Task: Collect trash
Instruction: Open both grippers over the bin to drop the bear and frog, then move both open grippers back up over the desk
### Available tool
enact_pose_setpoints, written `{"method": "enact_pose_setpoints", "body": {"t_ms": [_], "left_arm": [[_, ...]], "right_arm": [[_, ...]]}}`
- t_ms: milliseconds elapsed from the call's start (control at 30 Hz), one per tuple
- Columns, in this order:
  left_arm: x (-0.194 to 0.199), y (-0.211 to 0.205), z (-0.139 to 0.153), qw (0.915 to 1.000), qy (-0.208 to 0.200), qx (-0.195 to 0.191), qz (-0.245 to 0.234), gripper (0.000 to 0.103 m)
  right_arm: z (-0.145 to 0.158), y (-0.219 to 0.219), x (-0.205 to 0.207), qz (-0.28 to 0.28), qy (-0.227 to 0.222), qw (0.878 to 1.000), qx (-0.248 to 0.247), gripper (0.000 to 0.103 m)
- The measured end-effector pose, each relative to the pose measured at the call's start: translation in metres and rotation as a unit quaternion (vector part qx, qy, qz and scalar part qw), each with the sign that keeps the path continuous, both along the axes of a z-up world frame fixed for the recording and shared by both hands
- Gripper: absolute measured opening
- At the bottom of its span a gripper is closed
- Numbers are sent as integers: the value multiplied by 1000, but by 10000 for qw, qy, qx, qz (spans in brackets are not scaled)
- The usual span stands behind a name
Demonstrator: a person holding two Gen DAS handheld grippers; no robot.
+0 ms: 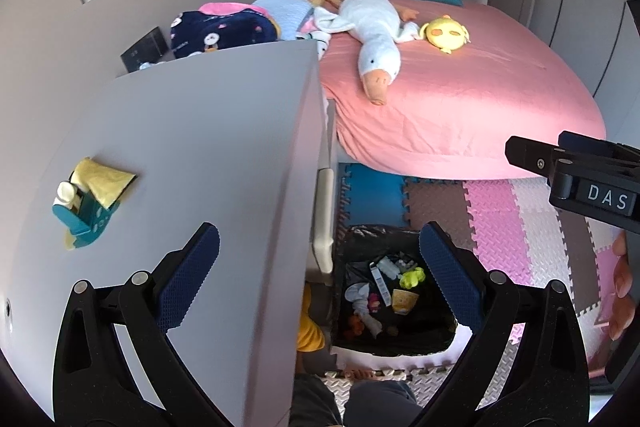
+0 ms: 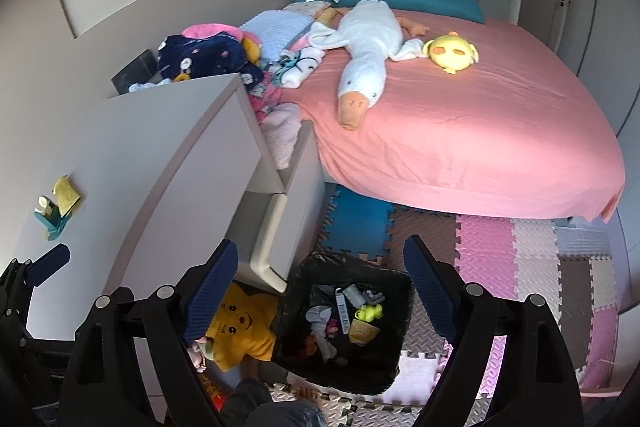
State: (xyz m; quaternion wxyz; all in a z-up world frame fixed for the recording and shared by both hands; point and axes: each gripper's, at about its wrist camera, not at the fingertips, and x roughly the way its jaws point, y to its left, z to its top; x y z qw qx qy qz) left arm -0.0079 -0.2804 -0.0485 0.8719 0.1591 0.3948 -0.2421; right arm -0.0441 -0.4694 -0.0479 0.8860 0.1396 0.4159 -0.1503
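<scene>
A trash bin with a black liner stands on the foam floor mats beside a white cabinet. Inside lie a yellow paper cup, a green toy, a white strip, crumpled tissue and other scraps. My left gripper hangs open above the bin's left rim and the cabinet edge, nothing between its blue pads. My right gripper is open above the bin, also holding nothing. A yellow paper and a teal toy lie on the cabinet top.
The white cabinet has an open drawer at its corner. A yellow star plush sits under it. A pink bed carries a goose plush and other soft toys. A person's knee shows at the bottom.
</scene>
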Motion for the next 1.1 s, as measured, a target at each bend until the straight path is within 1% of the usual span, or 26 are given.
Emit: {"method": "enact_pose_setpoints", "body": {"t_ms": [333, 567, 900, 1100], "left_arm": [[11, 46, 2, 9991, -38, -102, 418, 97], [19, 75, 3, 9977, -97, -73, 661, 97], [30, 121, 2, 9942, -115, -95, 1061, 96], [39, 151, 2, 9904, -195, -181, 1359, 97]], "right_arm": [[3, 36, 15, 360, -13, 9993, -23, 85], [6, 63, 31, 645, -98, 9979, 51, 85], [5, 106, 55, 1088, -178, 9938, 147, 85], [4, 130, 70, 1329, -201, 9907, 228, 85]]}}
